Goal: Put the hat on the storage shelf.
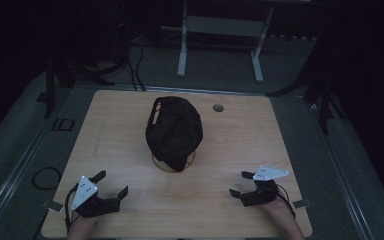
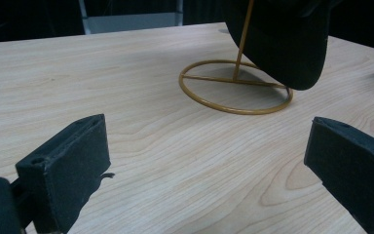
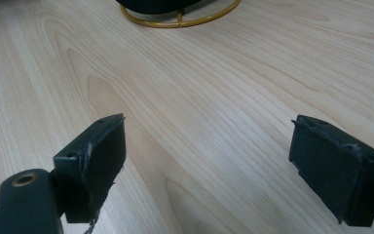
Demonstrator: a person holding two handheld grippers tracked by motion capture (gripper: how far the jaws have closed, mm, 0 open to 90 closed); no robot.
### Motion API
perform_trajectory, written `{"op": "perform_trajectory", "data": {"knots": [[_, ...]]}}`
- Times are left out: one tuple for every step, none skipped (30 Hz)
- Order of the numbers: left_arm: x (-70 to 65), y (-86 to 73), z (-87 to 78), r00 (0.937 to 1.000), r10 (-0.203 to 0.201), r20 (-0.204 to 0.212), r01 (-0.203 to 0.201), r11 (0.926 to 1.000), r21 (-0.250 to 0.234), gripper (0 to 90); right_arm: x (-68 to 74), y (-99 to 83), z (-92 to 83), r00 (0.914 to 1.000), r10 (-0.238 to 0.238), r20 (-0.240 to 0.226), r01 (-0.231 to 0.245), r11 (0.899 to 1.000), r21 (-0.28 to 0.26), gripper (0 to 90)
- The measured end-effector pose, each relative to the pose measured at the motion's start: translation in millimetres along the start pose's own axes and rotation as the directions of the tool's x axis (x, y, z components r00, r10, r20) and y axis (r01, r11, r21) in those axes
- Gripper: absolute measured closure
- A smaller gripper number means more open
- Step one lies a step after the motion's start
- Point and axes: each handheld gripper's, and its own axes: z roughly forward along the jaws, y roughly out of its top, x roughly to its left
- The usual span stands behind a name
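A black cap (image 1: 174, 131) hangs on a gold wire stand (image 1: 166, 165) in the middle of the wooden table (image 1: 130, 210). In the left gripper view the stand's ring base (image 2: 233, 106) lies flat, with the cap's brim (image 2: 285, 44) drooping over it. My left gripper (image 1: 112, 184) rests near the front left edge, open, with nothing between its jaws. My right gripper (image 1: 242, 183) sits near the front right edge, also open with nothing held. The right gripper view shows bare wood between its jaws and the ring base (image 3: 180, 20) far ahead.
A small round grommet (image 1: 218, 107) is set in the table at the back right. Beyond the table stand the white legs of another desk (image 1: 182, 55) and cables on the floor (image 1: 135, 65). A cable loop (image 1: 45, 177) lies left of the table.
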Motion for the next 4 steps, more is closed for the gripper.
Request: {"op": "perform_trajectory", "data": {"knots": [[-0.1, -0.1, 0.0, 1.0, 0.0, 0.001, 0.0, 1.0, -0.001, 3.3, -1.0, -1.1, -0.7, 1.0, 0.005, -0.001, -0.005, 1.0, -0.007, 13.2], [0.0, -0.1, 0.2, 1.0, -0.001, 0.003, 0.001, 1.0, 0.0, 3.3, -1.4, -1.4, -1.0, 1.0, 0.006, -0.001, -0.006, 1.0, -0.009, 13.2], [-0.2, -0.2, 0.1, 1.0, 0.001, 0.0, -0.001, 1.0, -0.003, 3.3, -1.6, -1.7, -1.1, 1.0, 0.009, -0.001, -0.009, 1.0, -0.011, 13.2], [-0.2, -0.2, 0.1, 1.0, 0.001, 0.0, -0.001, 1.0, -0.003, 3.4, -1.6, -2.0, -0.9, 1.0, 0.005, 0.0, -0.005, 1.0, -0.012, 13.2]]}}
